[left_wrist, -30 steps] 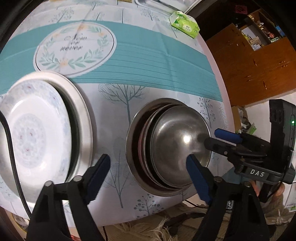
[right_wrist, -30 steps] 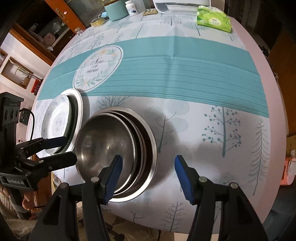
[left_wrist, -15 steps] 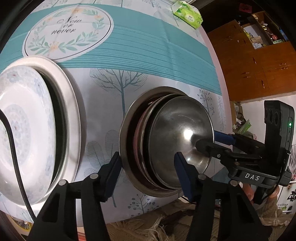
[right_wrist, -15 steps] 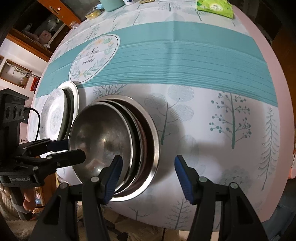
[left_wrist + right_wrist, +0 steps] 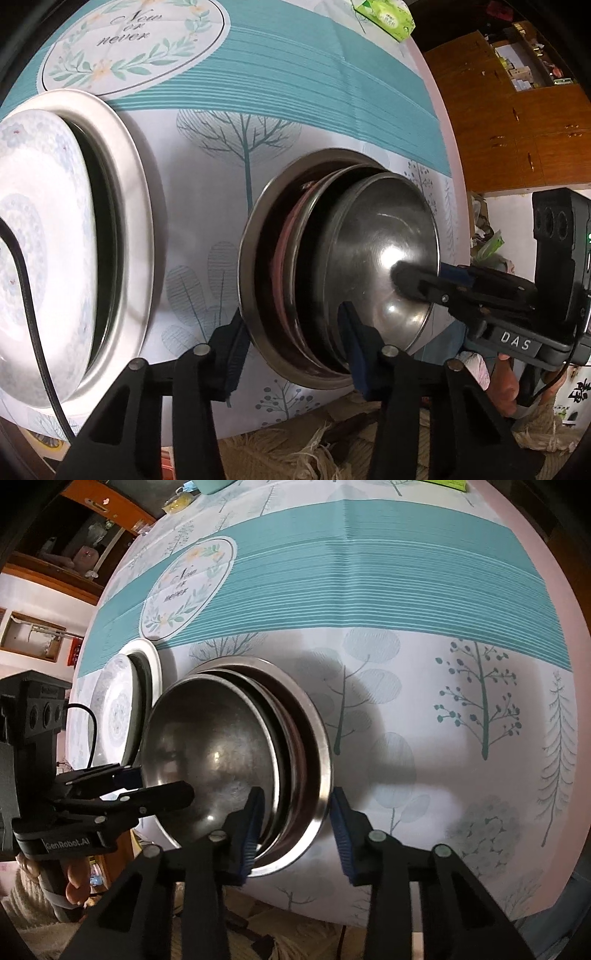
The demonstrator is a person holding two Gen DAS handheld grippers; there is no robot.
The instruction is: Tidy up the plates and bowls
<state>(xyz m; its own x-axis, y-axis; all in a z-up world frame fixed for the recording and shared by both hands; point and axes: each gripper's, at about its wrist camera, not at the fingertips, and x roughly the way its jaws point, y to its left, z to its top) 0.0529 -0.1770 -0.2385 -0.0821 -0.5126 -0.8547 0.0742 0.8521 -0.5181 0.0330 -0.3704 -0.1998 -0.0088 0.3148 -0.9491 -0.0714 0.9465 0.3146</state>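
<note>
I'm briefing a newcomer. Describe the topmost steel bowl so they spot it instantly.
Find the teal-striped tablecloth with its tree prints. At its near edge sits a stack of steel dishes; the top steel bowl is the smallest, unlike the patterned white plate alongside.

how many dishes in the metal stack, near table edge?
At least 3: the small steel bowl on top, a mid steel dish under it, the large steel basin at the bottom. A pinkish rim between them hints at a fourth; more may be hidden.

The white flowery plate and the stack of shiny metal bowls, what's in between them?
Only bare tree-print tablecloth lies between the white plate and metal bowl stack, clearest in the left wrist view.
</note>
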